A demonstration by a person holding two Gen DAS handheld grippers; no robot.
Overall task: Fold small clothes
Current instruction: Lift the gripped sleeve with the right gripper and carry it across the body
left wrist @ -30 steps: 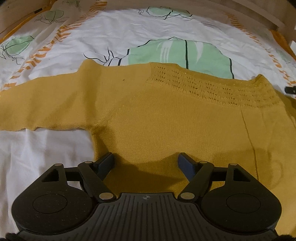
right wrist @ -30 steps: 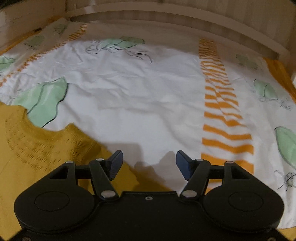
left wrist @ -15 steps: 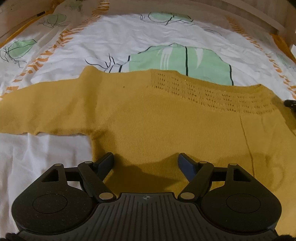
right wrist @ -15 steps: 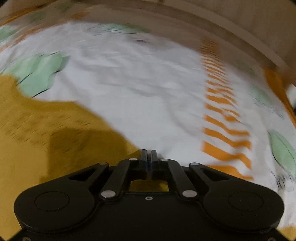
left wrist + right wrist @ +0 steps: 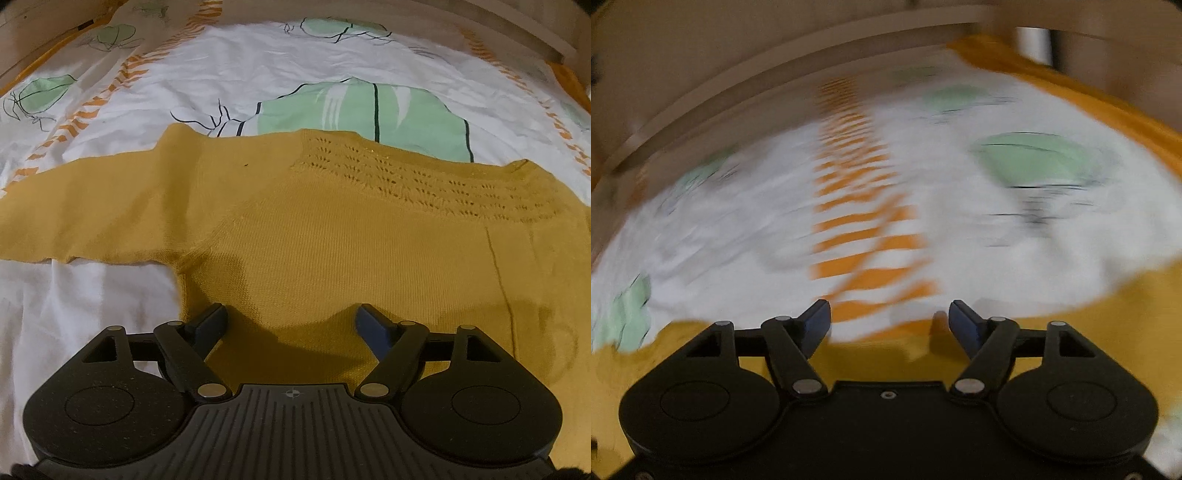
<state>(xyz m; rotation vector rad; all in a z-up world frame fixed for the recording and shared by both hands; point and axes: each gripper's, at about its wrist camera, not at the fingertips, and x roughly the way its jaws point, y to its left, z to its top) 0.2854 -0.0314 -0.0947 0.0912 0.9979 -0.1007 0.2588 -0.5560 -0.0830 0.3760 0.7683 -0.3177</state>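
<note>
A mustard-yellow knit sweater [image 5: 332, 243] lies flat on the bed, its lace-patterned collar at the far right and one sleeve [image 5: 81, 218] stretched out to the left. My left gripper [image 5: 291, 321] is open and empty, hovering low over the sweater's body near its lower left side. In the blurred right wrist view, my right gripper [image 5: 889, 321] is open and empty above the sweater's edge [image 5: 879, 354], with yellow fabric showing under and to both sides of it.
The bed sheet [image 5: 258, 74] is white with green leaf prints and orange chevron stripes [image 5: 860, 229]. A wooden bed frame [image 5: 738, 99] curves round the far side. An orange sheet border [image 5: 1089, 99] runs along the right.
My right gripper shut half a second ago, has opened again, and has swung quickly to the right. My left gripper has drifted slightly back, staying open.
</note>
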